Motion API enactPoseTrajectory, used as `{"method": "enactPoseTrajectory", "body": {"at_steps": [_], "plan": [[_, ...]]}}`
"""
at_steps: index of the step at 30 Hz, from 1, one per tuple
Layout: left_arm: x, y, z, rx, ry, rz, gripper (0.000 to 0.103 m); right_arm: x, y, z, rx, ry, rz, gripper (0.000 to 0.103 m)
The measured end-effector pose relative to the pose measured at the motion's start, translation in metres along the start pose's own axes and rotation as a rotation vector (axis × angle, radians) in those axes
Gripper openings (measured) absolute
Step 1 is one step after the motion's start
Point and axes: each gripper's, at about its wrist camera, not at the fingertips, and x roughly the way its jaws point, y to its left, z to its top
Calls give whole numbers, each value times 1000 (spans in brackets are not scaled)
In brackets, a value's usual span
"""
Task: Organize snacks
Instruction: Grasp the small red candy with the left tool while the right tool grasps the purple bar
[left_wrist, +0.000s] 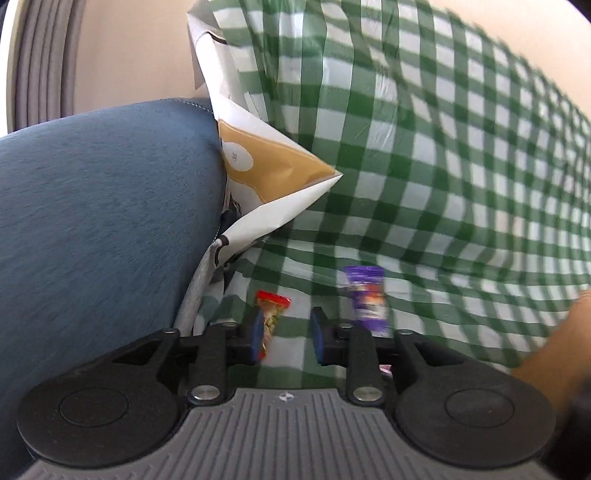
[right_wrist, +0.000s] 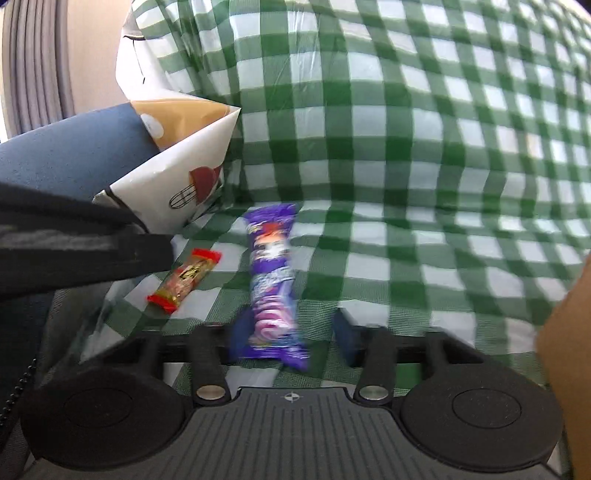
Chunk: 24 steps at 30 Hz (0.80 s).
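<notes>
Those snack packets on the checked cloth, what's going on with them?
A person holds a hand-held gripper in each hand over the green checked cloth. The right one straddles the purple packet; the left one, jaws apart, is beside the small red packet. Neither packet looks gripped yet. A paper bag stands behind.

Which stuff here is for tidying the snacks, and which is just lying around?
For the job:
long purple snack wrapper
small red-ended clear candy packet
white paper bag with tan inside

Just there:
green-and-white checked cloth
blue fabric cushion
</notes>
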Motion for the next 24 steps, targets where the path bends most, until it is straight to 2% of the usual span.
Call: {"method": "enactPoseTrajectory", "body": {"at_steps": [3,6,8,10,12,18,24], "plan": [[20,-4,1,17,18,48,31,-13,-6,-8,36,-29,-61,26],[44,-10,-3,43,79,86,31,-21,-10,-12,63,-62,-104,26],[56,-12,-7,75,118,149,32,-26,-12,-15,73,-79,-116,26],[58,-14,-7,82,125,158,31,-28,-14,-16,77,-81,-125,26],[57,-12,-5,71,138,156,20,-29,-17,-16,79,-75,-122,26],[27,-12,3,16,148,101,19,-58,-14,-1,84,-66,-83,26],[-44,-17,12,-127,130,14,19,-135,-14,20,39,-99,-20,26]]}}
